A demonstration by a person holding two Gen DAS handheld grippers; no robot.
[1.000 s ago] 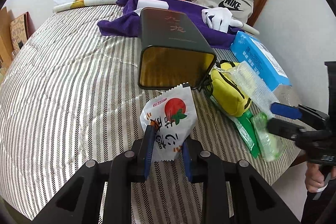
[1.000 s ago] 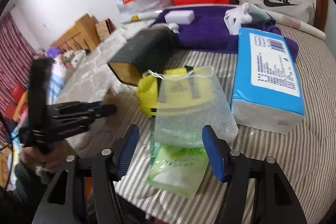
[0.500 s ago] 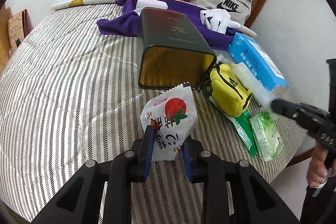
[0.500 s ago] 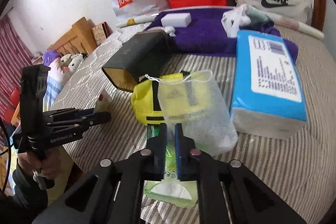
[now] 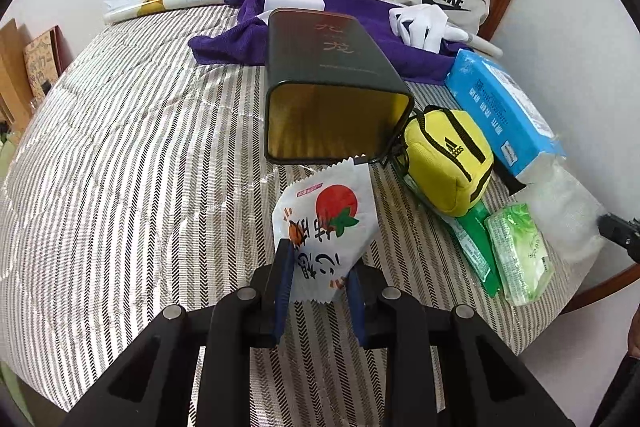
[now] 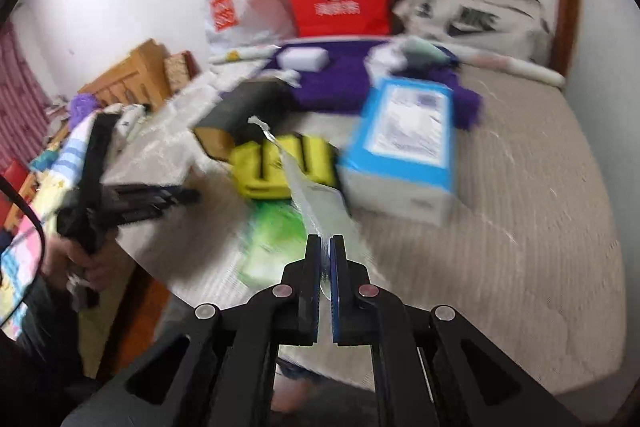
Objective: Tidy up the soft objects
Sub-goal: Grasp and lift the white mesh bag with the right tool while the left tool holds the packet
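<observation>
Snack packet (image 5: pixel 326 227): clamped in L tongs (image 5: pixel 320 281), by tin (image 5: pixel 336 95) mouth.
Mesh pouch (image 6: pixel 320 203): pinched in R tongs (image 6: pixel 325 247).

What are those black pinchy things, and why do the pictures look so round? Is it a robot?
No robot: a person holds a black claw in each hand, with a round-eyed camera on each looking along its fingers. One picture is from the left claw, squeezing a snack packet with a tomato on it. The other, blurry one is from the right claw, pinched shut on a see-through mesh pouch. On the striped bed lie a dark tin on its side, a yellow pouch, a blue tissue pack and a green packet.
</observation>
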